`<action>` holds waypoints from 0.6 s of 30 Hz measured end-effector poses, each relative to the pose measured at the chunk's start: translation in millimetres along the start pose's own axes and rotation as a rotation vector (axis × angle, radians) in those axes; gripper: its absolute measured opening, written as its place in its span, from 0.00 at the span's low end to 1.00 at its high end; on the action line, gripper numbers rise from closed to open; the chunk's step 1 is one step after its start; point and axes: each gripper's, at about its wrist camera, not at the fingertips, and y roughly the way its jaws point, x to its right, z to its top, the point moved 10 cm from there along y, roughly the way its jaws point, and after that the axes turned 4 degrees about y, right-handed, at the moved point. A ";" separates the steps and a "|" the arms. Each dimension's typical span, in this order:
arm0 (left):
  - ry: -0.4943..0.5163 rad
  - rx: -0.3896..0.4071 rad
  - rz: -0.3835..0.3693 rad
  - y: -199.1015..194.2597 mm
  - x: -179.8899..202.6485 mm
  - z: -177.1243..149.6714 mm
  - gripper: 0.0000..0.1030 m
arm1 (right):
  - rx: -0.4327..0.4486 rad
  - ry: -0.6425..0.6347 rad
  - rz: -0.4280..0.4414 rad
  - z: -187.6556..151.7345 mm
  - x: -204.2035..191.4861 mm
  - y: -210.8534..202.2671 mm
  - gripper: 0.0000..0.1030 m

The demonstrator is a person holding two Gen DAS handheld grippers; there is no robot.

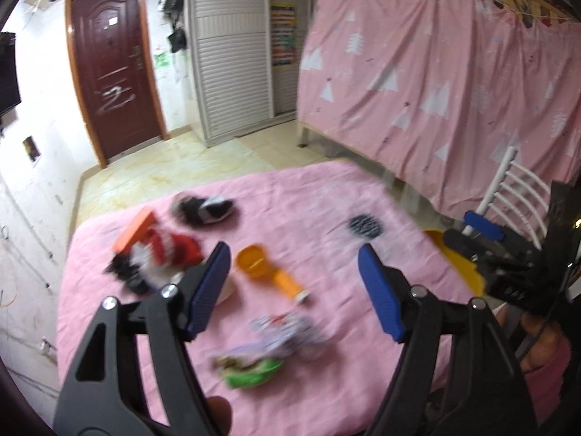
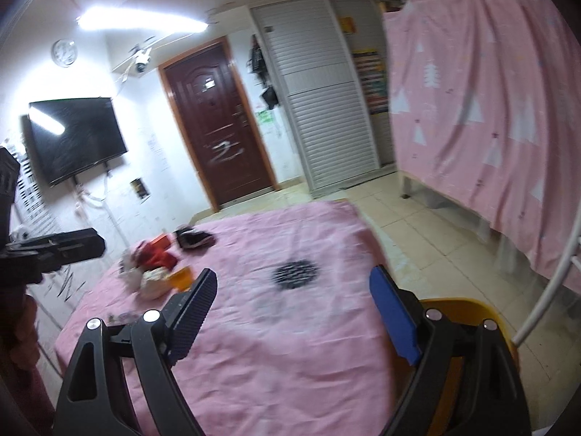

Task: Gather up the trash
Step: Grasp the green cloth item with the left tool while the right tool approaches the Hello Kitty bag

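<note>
Blurred trash lies on a table under a pink cloth (image 1: 326, 196): an orange bottle (image 1: 268, 269), a green packet (image 1: 250, 372), a purple-white wrapper (image 1: 290, 330), a red and white wrapper (image 1: 167, 250), an orange box (image 1: 136, 230) and a black wrapper (image 1: 203, 209). My left gripper (image 1: 293, 249) hangs open above the bottle and packets, nothing between its pads. My right gripper (image 2: 293, 274) is open and empty over the table's right part, near a black patterned disc (image 2: 305, 269). A yellow bin (image 2: 457, 309) sits under its right finger.
The right gripper (image 1: 472, 234) shows at the right edge of the left wrist view, over the yellow bin (image 1: 457, 258). A white chair back (image 1: 515, 189) and a pink curtain (image 1: 435, 72) stand to the right. Tiled floor, a brown door (image 2: 218, 138) and a wall television (image 2: 76, 138) lie beyond.
</note>
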 end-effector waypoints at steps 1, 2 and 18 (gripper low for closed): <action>-0.008 -0.004 0.008 -1.5 -6.9 -5.3 0.68 | -0.011 -0.011 0.013 -3.1 -8.4 2.4 0.77; -0.021 -0.012 0.015 -2.1 -15.6 -13.8 0.68 | -0.024 -0.025 0.024 -7.3 -19.2 5.8 0.77; -0.016 -0.135 -0.050 29.7 -25.4 -99.0 0.68 | -0.139 -0.102 0.088 -41.1 -78.5 38.2 0.77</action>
